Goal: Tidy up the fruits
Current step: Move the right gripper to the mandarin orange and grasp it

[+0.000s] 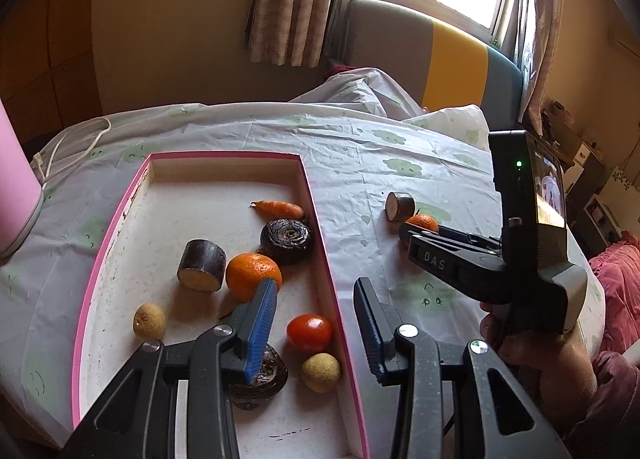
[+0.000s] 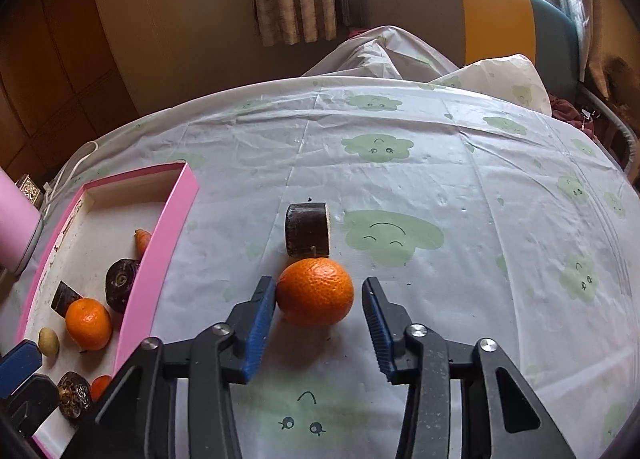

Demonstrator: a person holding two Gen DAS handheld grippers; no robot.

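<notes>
Left wrist view, left gripper jaws apart above shallow pink-rimmed white tray holding fruit, right wrist view, right gripper jaws apart around round orange tangerine on cloud-print tablecloth, touching dark cut cane piece.

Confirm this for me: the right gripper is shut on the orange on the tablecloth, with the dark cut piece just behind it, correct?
Not quite. The right gripper is open: its fingers flank the orange without clamping it, as the right wrist view shows. The orange does sit on the tablecloth, with the dark cut piece just behind it.
</notes>
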